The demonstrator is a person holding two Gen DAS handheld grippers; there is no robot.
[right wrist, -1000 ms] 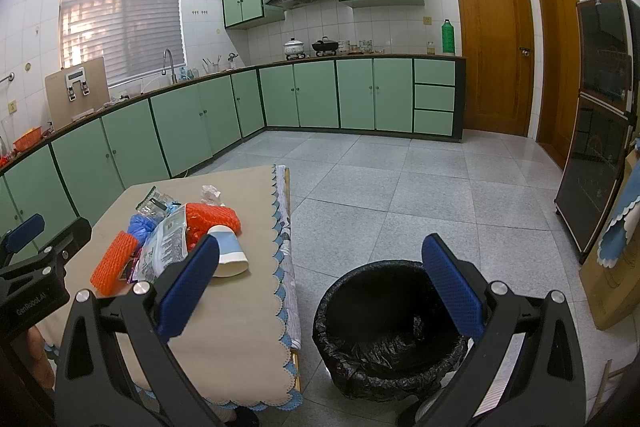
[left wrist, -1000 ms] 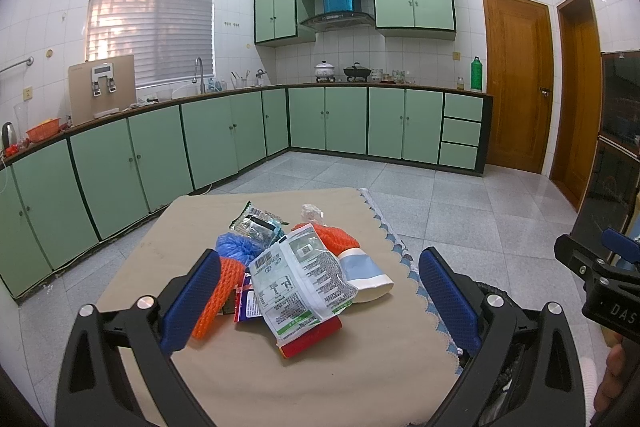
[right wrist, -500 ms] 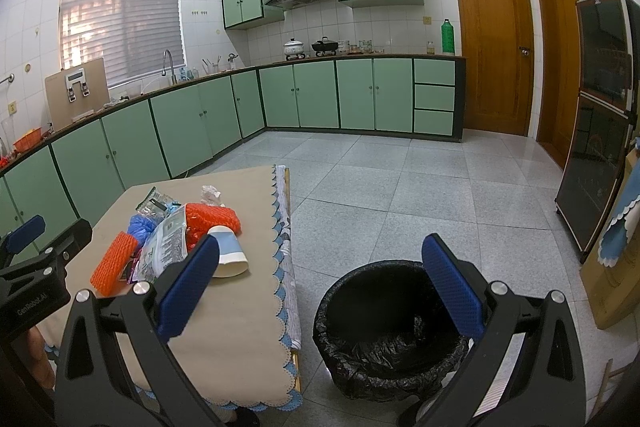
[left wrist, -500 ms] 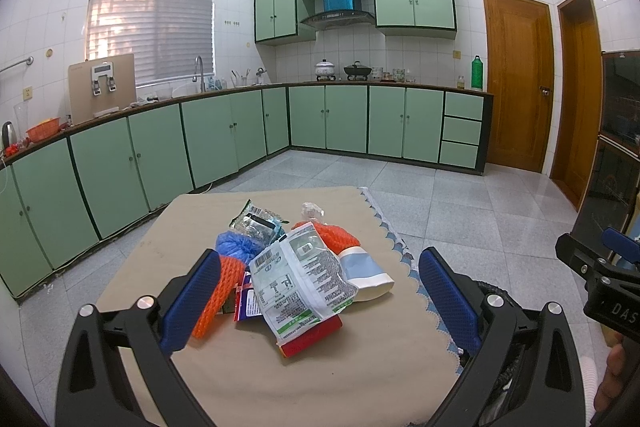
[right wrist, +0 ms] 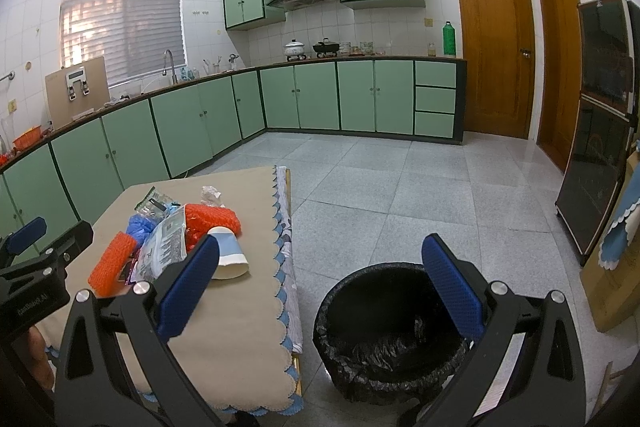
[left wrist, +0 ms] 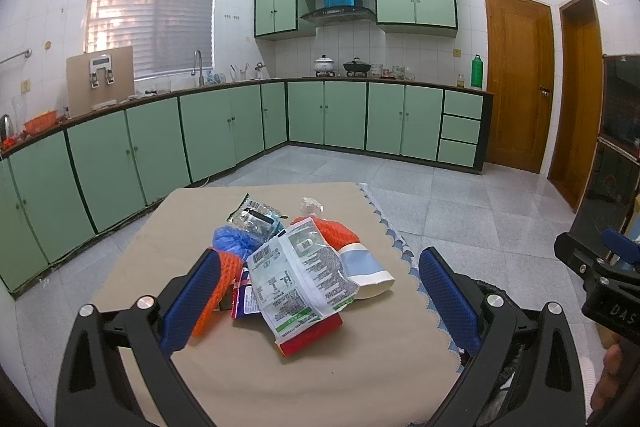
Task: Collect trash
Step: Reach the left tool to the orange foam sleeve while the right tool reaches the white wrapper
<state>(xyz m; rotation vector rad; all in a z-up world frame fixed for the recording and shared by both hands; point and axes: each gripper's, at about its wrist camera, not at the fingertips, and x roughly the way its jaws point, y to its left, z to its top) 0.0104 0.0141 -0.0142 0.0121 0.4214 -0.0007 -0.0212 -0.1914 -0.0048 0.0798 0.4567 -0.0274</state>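
A pile of trash lies on a beige-clothed table (left wrist: 320,367): a white printed wrapper (left wrist: 296,279) on top, a paper cup (left wrist: 366,269), orange netting (left wrist: 334,233), a blue bag (left wrist: 232,239), a silver wrapper (left wrist: 254,215) and a red packet (left wrist: 312,335). My left gripper (left wrist: 320,297) is open and empty, just in front of the pile. My right gripper (right wrist: 320,289) is open and empty above a black-lined trash bin (right wrist: 384,331) on the floor, right of the table. The pile also shows in the right wrist view (right wrist: 168,247).
Green kitchen cabinets (left wrist: 224,131) run along the left and far walls. Two wooden doors (left wrist: 520,83) stand at the right. A dark glass cabinet (right wrist: 600,131) and a cardboard box (right wrist: 616,291) stand right of the bin. The floor is grey tile.
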